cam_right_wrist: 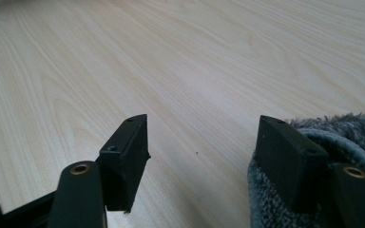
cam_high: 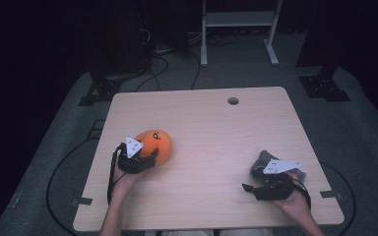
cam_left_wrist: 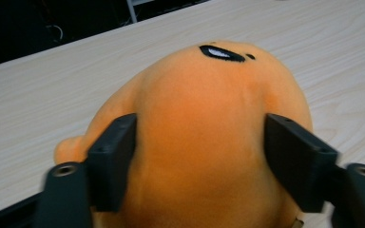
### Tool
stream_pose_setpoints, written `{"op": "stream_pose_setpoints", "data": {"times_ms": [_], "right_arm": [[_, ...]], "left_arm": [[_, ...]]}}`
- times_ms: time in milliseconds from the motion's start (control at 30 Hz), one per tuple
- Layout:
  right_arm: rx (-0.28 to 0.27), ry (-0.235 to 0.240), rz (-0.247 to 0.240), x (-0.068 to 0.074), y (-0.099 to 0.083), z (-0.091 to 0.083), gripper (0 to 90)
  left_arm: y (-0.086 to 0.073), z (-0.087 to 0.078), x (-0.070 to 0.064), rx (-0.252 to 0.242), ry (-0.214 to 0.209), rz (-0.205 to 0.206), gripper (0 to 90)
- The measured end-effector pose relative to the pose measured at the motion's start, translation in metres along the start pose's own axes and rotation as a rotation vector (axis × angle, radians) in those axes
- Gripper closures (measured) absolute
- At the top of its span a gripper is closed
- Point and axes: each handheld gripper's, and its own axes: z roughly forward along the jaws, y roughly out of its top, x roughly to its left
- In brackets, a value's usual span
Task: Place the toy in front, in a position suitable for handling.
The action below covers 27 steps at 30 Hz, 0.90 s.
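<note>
Left gripper [cam_left_wrist: 199, 161] has its jaws bracketing the orange plush toy [cam_left_wrist: 204, 142], pads touching both flanks but hardly denting the pile, so I'd judge it a seating grip, not a full clamp; toy sits left of centre on the table [cam_high: 211, 128]. Right gripper [cam_right_wrist: 199, 156] is spread wide, nothing between, one jaw just beside the grey fuzzy cloth [cam_right_wrist: 332, 137] near the right edge. Plush is rounded, velvety and squashy, cloth shaggy, tabletop pale wood-grain laminate.

No readable text, label, brand, number or sign on anything here.
</note>
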Motion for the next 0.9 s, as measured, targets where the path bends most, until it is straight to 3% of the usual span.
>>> {"op": "stream_pose_setpoints", "data": {"times_ms": [33, 167, 233, 367, 900], "right_arm": [[0.001, -0.001, 0.000, 0.000, 0.000, 0.000, 34.3], [0.007, -0.008, 0.000, -0.001, 0.000, 0.001, 35.1], [0.013, -0.016, -0.003, -0.001, 0.000, -0.001, 35.3], [-0.005, -0.014, 0.007, -0.002, -0.001, -0.004, 35.3], [-0.004, -0.014, 0.016, -0.004, -0.002, -0.002, 35.2]], "left_arm": [[-0.001, 0.000, -0.001, -0.004, 0.009, 0.023, 33.7], [-0.001, -0.002, -0.005, -0.005, 0.015, 0.047, 39.6], [0.001, -0.003, -0.005, 0.008, 0.023, 0.014, 44.6], [0.002, -0.003, -0.005, 0.000, 0.028, 0.006, 47.2], [0.008, -0.014, 0.001, -0.092, -0.009, -0.077, 52.3]]}}
